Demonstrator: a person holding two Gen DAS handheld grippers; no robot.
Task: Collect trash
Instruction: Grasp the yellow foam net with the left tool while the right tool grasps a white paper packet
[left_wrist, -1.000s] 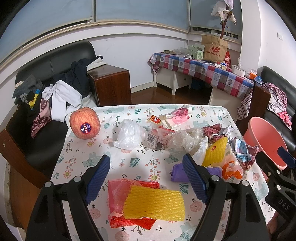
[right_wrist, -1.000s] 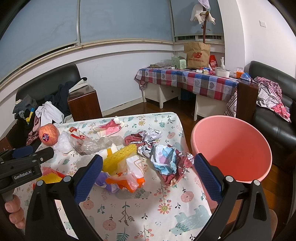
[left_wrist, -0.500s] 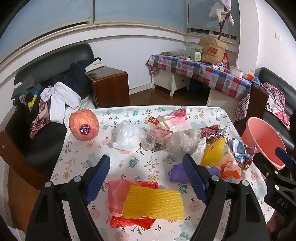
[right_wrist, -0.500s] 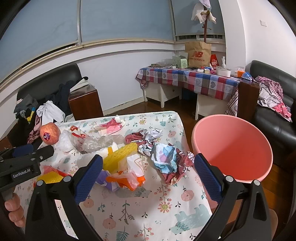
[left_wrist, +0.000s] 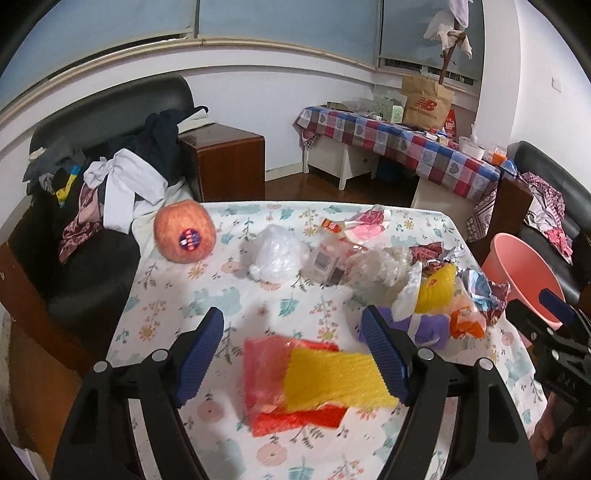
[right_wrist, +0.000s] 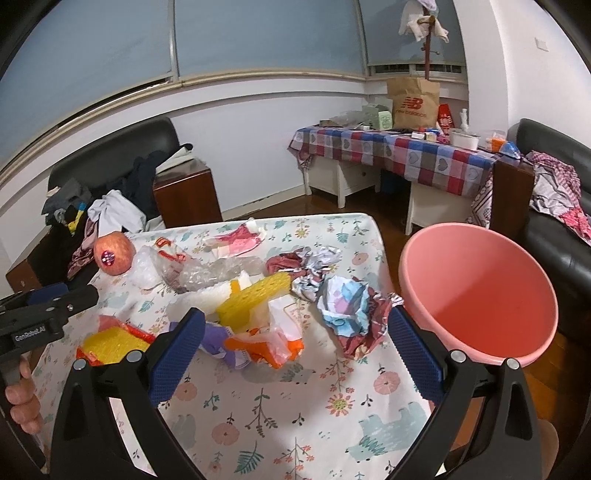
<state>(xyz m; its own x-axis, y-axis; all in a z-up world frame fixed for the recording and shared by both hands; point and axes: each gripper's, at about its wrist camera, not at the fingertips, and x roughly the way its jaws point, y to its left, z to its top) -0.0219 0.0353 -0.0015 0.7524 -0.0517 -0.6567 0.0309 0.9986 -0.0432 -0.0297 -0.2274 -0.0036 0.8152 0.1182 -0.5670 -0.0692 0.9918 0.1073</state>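
A table (right_wrist: 280, 417) fills the foreground, with trash spread across it. An apple (left_wrist: 184, 231) sits near its far left corner. To the apple's right lies a crumpled plastic bag (left_wrist: 275, 254), then a heap of wrappers (left_wrist: 436, 291) toward the right edge. A foam net sleeve (left_wrist: 334, 373) lies on a flat wrapper near the front, between the spread fingers of the left gripper (left_wrist: 291, 354). A crumpled paper ball (right_wrist: 347, 302) rests near the table's right edge. A basin (right_wrist: 480, 295) sits just beyond that edge. Behind stands a second table (right_wrist: 391, 147); a sofa (left_wrist: 85, 206) lies left.
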